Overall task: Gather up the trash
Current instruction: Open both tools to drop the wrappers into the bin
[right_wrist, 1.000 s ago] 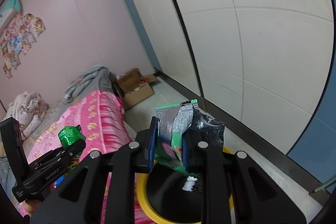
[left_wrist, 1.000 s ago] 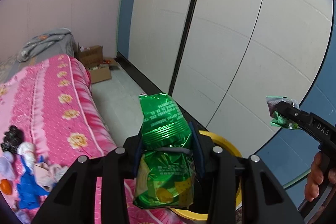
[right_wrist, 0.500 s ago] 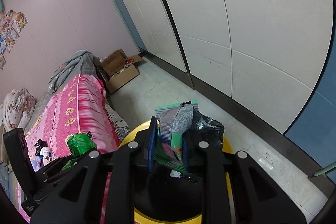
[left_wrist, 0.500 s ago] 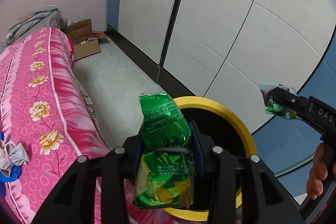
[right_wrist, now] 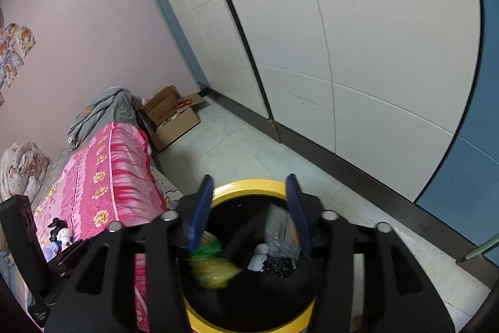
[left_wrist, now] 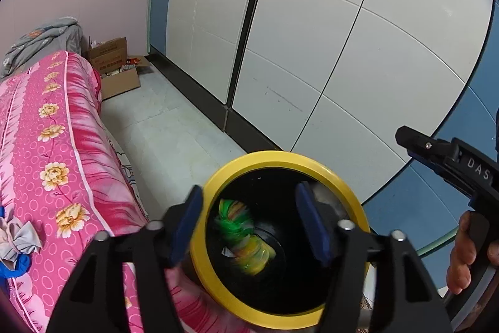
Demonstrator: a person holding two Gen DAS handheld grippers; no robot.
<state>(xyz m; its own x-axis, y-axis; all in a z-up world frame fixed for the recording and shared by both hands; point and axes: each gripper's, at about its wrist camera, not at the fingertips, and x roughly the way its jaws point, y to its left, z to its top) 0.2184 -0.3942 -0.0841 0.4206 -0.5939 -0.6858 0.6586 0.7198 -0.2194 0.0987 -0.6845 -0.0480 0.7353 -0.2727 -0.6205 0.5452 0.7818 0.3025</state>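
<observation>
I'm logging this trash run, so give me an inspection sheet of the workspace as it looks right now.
Surface: pale tiled floor beside a bed with a pink floral cover.
Job's things: black bin with yellow rim on the floor; green snack bag, blurred, inside it; silvery wrapper also inside.
Clutter: open cardboard box by the wall; grey blanket and small items on the bed.
Grippers: left gripper and right gripper both over the bin, jaws just opened, nothing between the pads.
Cables: nothing seen.
Surroundings: pink wall, white panelled doors, pictures on the wall.
</observation>
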